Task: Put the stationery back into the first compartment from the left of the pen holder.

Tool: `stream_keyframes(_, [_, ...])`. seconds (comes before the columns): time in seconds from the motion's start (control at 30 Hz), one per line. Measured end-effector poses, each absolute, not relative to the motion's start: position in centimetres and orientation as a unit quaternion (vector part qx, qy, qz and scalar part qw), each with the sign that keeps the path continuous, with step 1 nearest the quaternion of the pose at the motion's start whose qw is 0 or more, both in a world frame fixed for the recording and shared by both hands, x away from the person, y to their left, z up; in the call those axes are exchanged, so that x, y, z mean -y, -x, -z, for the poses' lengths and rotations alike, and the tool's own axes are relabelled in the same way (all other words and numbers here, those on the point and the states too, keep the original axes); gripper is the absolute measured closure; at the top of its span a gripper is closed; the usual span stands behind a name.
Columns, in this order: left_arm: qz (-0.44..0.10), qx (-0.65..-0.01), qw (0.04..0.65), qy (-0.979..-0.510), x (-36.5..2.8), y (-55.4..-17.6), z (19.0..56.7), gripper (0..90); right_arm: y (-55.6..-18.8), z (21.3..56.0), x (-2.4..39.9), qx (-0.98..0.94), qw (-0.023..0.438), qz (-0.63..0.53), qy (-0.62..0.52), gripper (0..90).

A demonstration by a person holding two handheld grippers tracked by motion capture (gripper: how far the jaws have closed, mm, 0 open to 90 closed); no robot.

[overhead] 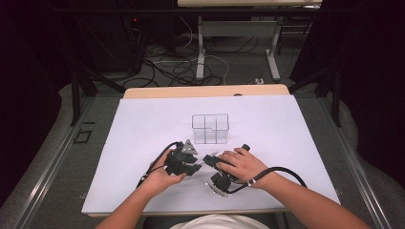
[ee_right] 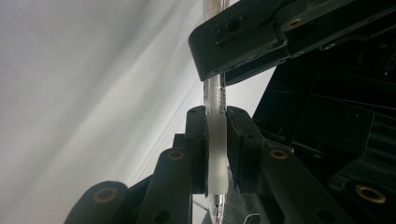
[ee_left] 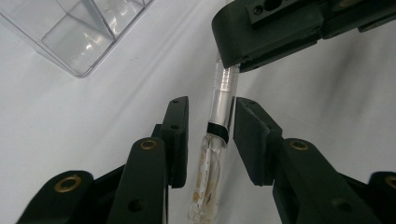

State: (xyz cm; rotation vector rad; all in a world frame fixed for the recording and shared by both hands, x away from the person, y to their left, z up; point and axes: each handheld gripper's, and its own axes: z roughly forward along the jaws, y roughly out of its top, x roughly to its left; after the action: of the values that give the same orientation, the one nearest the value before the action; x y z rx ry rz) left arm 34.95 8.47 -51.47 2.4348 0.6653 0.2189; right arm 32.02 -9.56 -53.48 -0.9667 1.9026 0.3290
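Jaws of the left gripper (ee_left: 209, 133) stand a little apart around a clear pen (ee_left: 217, 126), one on each side of its barrel just by the thin black band, and I cannot see either pad pressing on it yet. No brand or lettering on the pen can be read; the marks along its barrel are too small to make out. To the right, the right gripper (ee_right: 215, 149) has its jaws clamped tight on the pen's frosted white grip sleeve, the tip showing below them. Both grippers meet nose to nose over the white counter (overhead: 143, 124), the pen spanning between them. Just beyond them stands a clear plastic organizer box (overhead: 210, 128) with compartments, apart from the grippers.
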Motion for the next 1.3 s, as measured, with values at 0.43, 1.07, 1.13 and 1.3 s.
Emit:
stream_keyframes(0.43, [-0.077,-0.247,0.295,-0.920,-8.25,-35.05,51.80,73.5,-31.95,53.48,9.07,-0.770,0.472,-0.137,0.407,79.5])
stream_keyframes(1.07, [-0.053,-0.234,0.279,-0.930,-8.18,-35.28,51.79,79.2,-31.93,53.59,8.77,-0.771,0.467,-0.131,0.413,78.5])
stream_keyframes(1.13, [-0.050,-0.238,0.278,-0.929,-8.22,-35.30,51.77,79.3,-31.84,53.72,8.95,-0.779,0.468,-0.137,0.393,78.1])
stream_keyframes(1.3, [-0.041,-0.255,0.278,-0.925,-8.37,-35.40,51.86,79.2,-32.06,53.79,9.00,-0.789,0.464,-0.134,0.379,72.7])
